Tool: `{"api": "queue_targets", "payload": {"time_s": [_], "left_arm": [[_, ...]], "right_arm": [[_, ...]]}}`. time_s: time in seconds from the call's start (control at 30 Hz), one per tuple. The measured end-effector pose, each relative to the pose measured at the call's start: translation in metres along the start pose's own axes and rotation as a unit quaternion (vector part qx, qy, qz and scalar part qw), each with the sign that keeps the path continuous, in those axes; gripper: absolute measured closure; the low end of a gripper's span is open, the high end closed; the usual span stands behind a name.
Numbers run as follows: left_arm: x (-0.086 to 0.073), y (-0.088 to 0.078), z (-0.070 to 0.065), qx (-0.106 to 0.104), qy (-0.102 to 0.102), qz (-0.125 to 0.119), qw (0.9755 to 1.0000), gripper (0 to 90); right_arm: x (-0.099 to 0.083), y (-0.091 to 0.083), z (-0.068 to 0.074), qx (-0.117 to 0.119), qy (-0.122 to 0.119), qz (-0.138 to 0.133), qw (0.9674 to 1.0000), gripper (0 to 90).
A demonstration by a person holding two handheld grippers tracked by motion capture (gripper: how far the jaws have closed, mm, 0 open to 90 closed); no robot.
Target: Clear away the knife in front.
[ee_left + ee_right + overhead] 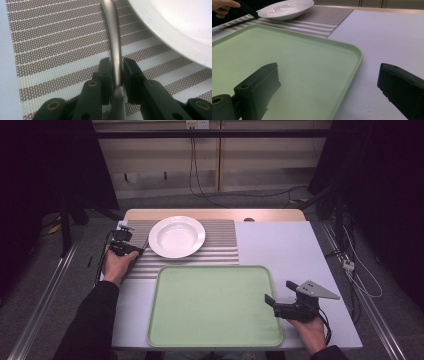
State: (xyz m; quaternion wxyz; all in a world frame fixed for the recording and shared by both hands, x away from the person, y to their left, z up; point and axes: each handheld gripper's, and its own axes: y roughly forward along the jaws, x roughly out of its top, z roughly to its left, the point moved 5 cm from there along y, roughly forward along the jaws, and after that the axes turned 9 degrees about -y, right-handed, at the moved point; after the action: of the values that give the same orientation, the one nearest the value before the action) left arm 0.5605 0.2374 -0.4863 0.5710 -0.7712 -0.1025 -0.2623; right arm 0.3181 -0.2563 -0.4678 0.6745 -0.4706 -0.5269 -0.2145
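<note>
Steel utensil handle (115, 45) lies on mat (55, 45) at plate's (180, 27) 9 o'clock, left gripper (116, 71) pinching it narrowly. Thin, slick grip: likely pivots or clips plate rim. Right gripper (329, 82) wide open, empty.

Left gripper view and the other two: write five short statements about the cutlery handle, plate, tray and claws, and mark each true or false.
1. The left claw grips a metal cutlery handle. True.
2. The white plate stands on the green tray. False: it stands on the striped placemat.
3. The right claw is open, holding nothing. True.
4. The tray carries cutlery. False: it is bare.
5. The handle lies beside the plate. True.
</note>
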Motion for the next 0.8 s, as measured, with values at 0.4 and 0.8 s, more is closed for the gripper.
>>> {"api": "queue_targets", "payload": {"time_s": [0.4,0.8], "left_arm": [[0.0051,0.0044,-0.0024,0.010,0.011,0.003,0.9999,76.3],[0.0073,0.0061,-0.0058,0.023,0.028,0.013,0.9993,77.2]], "right_arm": [[0.0000,0.0004,0.0005,0.001,0.000,0.001,1.0000,3.8],[0.0003,0.0011,0.0007,0.003,-0.001,-0.001,1.0000,3.8]]}}
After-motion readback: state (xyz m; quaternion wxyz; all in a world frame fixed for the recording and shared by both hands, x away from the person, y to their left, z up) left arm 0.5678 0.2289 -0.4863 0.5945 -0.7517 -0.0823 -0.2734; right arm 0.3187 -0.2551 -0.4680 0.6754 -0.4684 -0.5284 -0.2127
